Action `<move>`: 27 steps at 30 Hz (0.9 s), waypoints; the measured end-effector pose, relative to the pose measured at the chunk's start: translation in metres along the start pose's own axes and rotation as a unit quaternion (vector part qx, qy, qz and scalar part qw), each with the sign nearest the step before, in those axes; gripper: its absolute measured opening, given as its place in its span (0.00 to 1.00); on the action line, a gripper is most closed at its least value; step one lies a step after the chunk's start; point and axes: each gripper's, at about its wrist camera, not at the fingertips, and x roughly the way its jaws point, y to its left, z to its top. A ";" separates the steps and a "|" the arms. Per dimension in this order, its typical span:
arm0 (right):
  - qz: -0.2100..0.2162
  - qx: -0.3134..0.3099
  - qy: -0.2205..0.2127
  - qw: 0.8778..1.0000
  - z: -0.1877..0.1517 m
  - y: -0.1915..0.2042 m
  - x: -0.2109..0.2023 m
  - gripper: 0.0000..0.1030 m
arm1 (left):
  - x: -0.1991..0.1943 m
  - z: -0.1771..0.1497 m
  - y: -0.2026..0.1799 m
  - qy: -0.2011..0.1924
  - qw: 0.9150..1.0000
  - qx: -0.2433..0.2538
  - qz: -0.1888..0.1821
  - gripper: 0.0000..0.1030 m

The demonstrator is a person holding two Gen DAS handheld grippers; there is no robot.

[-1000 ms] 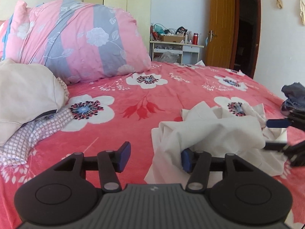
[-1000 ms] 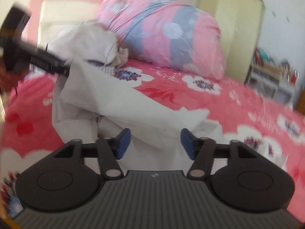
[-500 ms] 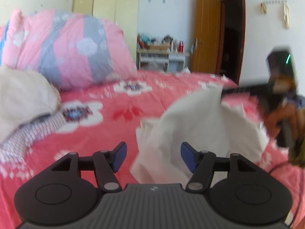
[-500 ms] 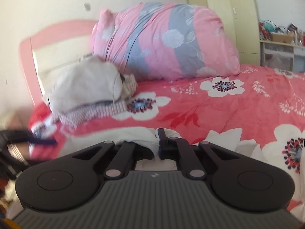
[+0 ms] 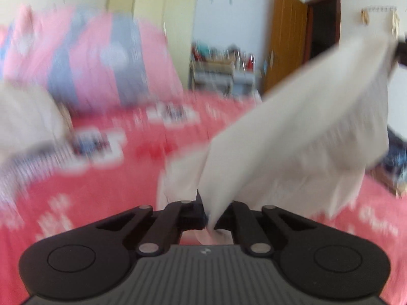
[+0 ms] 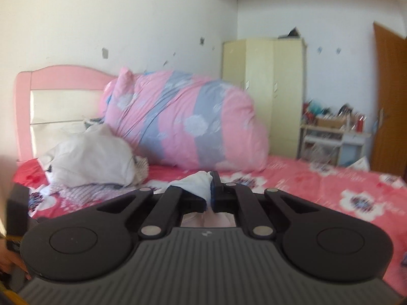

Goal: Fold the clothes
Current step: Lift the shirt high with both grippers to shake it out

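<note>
A white garment [image 5: 300, 137] hangs stretched above the red floral bed [image 5: 101, 185] in the blurred left wrist view. It runs from my left gripper [image 5: 209, 218], which is shut on one corner, up to the top right, where the other gripper holds it at the frame edge. In the right wrist view my right gripper [image 6: 209, 198] is shut on a bunched bit of the same white garment [image 6: 195, 185], lifted well above the bed [image 6: 330, 190].
A big pink and grey duvet bundle [image 6: 183, 124] lies by the pink headboard [image 6: 51, 89]. A pile of pale clothes [image 6: 94, 160] sits beside it. A dark garment [image 5: 396, 152] lies at the bed's right edge. A cream wardrobe [image 6: 264, 89], a cluttered desk [image 6: 333, 134] and a brown door [image 5: 287, 40] stand behind.
Both grippers have shut on the white garment. The right one closed first and rose, pulling the cloth up off the bed. The left one closed last and lifted its corner.
</note>
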 end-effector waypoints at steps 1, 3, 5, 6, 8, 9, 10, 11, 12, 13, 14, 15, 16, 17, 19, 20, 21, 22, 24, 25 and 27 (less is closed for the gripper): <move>-0.013 -0.006 -0.015 1.000 0.009 -0.001 -0.010 0.01 | -0.015 0.017 -0.002 -0.027 1.000 0.009 0.006 0.03; -0.037 -0.014 -0.054 0.998 0.031 -0.003 -0.033 0.01 | -0.050 0.051 -0.007 -0.081 0.996 0.029 0.019 0.03; -0.058 -0.023 -0.098 0.993 0.054 -0.004 -0.060 0.01 | -0.087 0.084 -0.012 -0.134 0.990 0.043 0.025 0.03; -0.069 -0.028 -0.121 0.990 0.066 -0.004 -0.073 0.01 | -0.105 0.099 -0.014 -0.158 0.986 0.049 0.026 0.03; -0.083 -0.036 -0.162 0.983 0.087 -0.003 -0.100 0.01 | -0.142 0.124 -0.021 -0.202 0.977 0.062 0.021 0.03; -0.089 -0.040 -0.183 0.978 0.098 -0.002 -0.113 0.01 | -0.160 0.134 -0.025 -0.222 0.972 0.072 0.022 0.03; -0.094 -0.046 -0.200 0.974 0.107 0.000 -0.125 0.01 | -0.176 0.142 -0.031 -0.240 0.967 0.081 0.021 0.03; -0.099 -0.051 -0.217 0.970 0.115 0.001 -0.137 0.01 | -0.192 0.150 -0.036 -0.257 0.962 0.091 0.021 0.03; -0.104 -0.055 -0.235 0.965 0.123 0.003 -0.150 0.01 | -0.207 0.156 -0.042 -0.273 0.957 0.099 0.019 0.03; -0.109 -0.061 -0.251 0.960 0.130 0.005 -0.161 0.01 | -0.220 0.160 -0.046 -0.284 0.953 0.105 0.017 0.03; -0.115 -0.065 -0.265 0.955 0.136 0.008 -0.172 0.01 | -0.233 0.165 -0.051 -0.296 0.949 0.111 0.015 0.03; -0.118 -0.067 -0.278 0.951 0.141 0.009 -0.183 0.01 | -0.244 0.169 -0.055 -0.304 0.946 0.115 0.013 0.03; -0.120 -0.066 -0.290 0.947 0.145 0.010 -0.193 0.01 | -0.254 0.172 -0.059 -0.311 0.943 0.117 0.010 0.03; -0.122 -0.066 -0.301 0.943 0.150 0.010 -0.203 0.01 | -0.263 0.175 -0.063 -0.317 0.941 0.120 0.007 0.03; -0.124 -0.071 -0.317 0.938 0.154 0.012 -0.218 0.01 | -0.278 0.176 -0.071 -0.328 0.936 0.127 0.003 0.03; -0.126 -0.075 -0.324 0.935 0.156 0.014 -0.225 0.01 | -0.285 0.176 -0.074 -0.332 0.934 0.130 0.001 0.03; -0.128 -0.079 -0.329 0.932 0.156 0.015 -0.232 0.01 | -0.289 0.176 -0.079 -0.335 0.933 0.131 -0.003 0.03; -0.130 -0.082 -0.333 0.930 0.156 0.016 -0.237 0.01 | -0.292 0.176 -0.082 -0.336 0.933 0.132 -0.008 0.03; -0.134 -0.085 -0.339 0.927 0.155 0.015 -0.244 0.01 | -0.295 0.174 -0.087 -0.336 0.932 0.135 -0.017 0.03; -0.135 -0.087 -0.342 0.926 0.154 0.014 -0.247 0.01 | -0.295 0.174 -0.089 -0.336 0.932 0.136 -0.022 0.03; -0.136 -0.088 -0.343 0.925 0.153 0.010 -0.250 0.01 | -0.291 0.173 -0.093 -0.331 0.933 0.137 -0.031 0.03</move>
